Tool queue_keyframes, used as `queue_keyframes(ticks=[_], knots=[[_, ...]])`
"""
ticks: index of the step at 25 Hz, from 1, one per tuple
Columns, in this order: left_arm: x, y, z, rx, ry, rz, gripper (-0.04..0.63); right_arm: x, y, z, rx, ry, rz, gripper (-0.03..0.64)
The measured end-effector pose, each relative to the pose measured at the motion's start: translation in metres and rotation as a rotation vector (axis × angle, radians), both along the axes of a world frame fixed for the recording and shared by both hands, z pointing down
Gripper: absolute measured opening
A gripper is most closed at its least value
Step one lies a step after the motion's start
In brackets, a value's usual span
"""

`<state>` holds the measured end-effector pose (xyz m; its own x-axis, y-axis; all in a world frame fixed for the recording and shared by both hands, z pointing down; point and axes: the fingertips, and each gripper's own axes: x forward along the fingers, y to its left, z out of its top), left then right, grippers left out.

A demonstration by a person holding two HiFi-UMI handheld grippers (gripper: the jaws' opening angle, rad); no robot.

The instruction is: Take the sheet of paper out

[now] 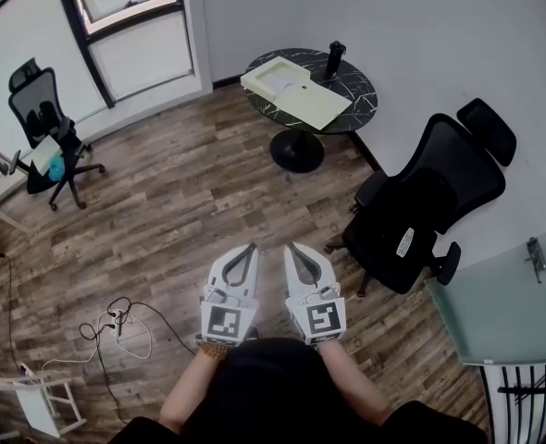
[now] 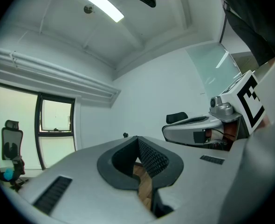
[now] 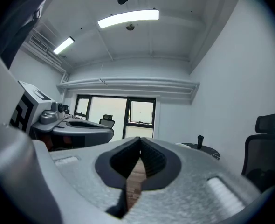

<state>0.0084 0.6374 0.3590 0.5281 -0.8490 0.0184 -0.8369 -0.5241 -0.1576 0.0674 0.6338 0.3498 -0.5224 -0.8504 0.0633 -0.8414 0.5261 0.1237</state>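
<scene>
Head view: two grippers [image 1: 248, 248] [image 1: 293, 248], two chairs [image 1: 40, 118] [image 1: 430, 211], one table [image 1: 361, 95].

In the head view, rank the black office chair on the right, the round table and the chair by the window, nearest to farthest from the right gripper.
1. The black office chair, just right of the right gripper.
2. The round black table, ahead at top centre.
3. The office chair by the window, far left.

A box [image 1: 296, 89] and bottle [image 1: 335, 58] sit on the round table [image 1: 363, 91], chair [image 1: 430, 206] nearer right.
</scene>
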Motion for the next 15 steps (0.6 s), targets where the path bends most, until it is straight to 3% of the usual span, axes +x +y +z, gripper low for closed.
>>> queue_keyframes(ticks=[4,8,12,15], knots=[[0.018,-0.021,0.001,-0.016,0.021,-0.004,-0.006,0.018,-0.026,0.001,0.001,-0.004,-0.002,-0.002],[0.046,-0.046,-0.005,-0.074,0.087,-0.047,-0.006,0.047,-0.054,0.002,0.006,0.008,0.0,-0.002],[0.067,-0.068,-0.006,-0.058,0.057,-0.04,-0.006,0.067,-0.079,-0.001,-0.008,0.008,-0.008,-0.002],[0.083,-0.082,-0.012,-0.084,0.096,-0.07,-0.006,0.079,-0.093,-0.007,-0.017,0.024,-0.044,-0.002]])
